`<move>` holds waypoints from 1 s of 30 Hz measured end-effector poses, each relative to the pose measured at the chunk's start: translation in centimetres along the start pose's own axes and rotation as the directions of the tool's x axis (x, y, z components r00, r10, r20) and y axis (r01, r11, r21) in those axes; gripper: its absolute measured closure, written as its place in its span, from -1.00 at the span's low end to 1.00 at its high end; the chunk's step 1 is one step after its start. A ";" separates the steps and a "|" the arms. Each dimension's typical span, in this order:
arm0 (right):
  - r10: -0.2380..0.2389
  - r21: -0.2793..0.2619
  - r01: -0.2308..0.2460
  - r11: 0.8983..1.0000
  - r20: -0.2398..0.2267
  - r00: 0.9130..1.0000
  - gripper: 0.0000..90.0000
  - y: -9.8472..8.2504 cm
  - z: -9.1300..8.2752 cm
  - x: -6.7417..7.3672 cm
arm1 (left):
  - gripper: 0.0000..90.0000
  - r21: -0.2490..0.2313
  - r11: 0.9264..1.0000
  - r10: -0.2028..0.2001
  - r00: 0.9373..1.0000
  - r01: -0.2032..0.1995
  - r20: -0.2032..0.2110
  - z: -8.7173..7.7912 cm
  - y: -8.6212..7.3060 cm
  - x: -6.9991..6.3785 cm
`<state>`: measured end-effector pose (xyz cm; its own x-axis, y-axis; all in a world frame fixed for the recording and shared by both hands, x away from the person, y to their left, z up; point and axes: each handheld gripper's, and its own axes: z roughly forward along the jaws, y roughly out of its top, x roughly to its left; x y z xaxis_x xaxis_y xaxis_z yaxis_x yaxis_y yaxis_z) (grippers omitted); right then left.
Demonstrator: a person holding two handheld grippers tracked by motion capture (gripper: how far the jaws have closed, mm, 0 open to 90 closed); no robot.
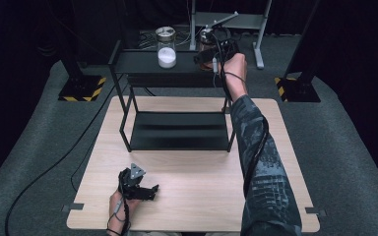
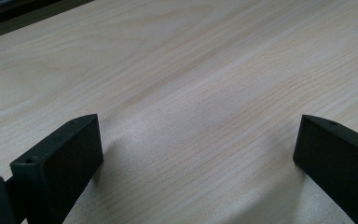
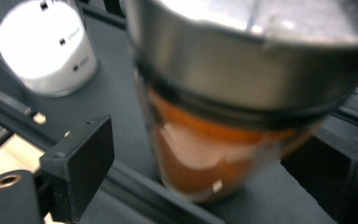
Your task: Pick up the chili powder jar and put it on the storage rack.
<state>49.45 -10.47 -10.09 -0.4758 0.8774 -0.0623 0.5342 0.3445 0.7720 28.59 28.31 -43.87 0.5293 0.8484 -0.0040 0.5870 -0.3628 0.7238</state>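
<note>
Orange jar [image 3: 214, 158] between right gripper [image 3: 223, 168] jaws, apart, seemingly not touching, on shelf [image 3: 121, 126].

A light wooden desk [image 1: 192, 196] on grey carpet carries a black two-tier metal shelf [image 1: 177, 130], on whose top tier, towards its left half, a clear jar of white powder [image 1: 166, 47] with a metal lid stands upright.

Bare tabletop [image 1: 192, 182] near and left of the black rack [image 1: 177, 130]. On its top shelf, open gap between white-filled jar [image 1: 167, 48] and orange-filled jar [image 3: 214, 154]; rack posts flanking lower shelf.
</note>
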 end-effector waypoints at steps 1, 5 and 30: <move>-0.005 0.024 0.006 1.000 -0.017 1.000 -0.91 0.3 -0.1 -0.2 | -0.99 0.000 1.000 0.000 1.000 0.000 0.000 0.0 0.0 0.0; -0.028 0.073 0.030 0.997 -0.024 0.999 -0.99 0.7 -1.0 0.4 | -0.99 0.000 1.000 0.000 1.000 0.000 0.000 0.0 0.0 0.0; -0.178 0.102 0.196 0.975 -0.162 0.971 -1.00 -15.2 -3.7 2.2 | -0.99 0.000 1.000 0.000 1.000 0.000 -0.002 0.0 0.0 0.0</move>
<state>37.69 -15.00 -19.61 -0.6700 0.7362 -0.0953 0.4994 0.5420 0.6759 28.58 28.27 -43.87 0.5281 0.8492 -0.0026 0.5871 -0.3629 0.7236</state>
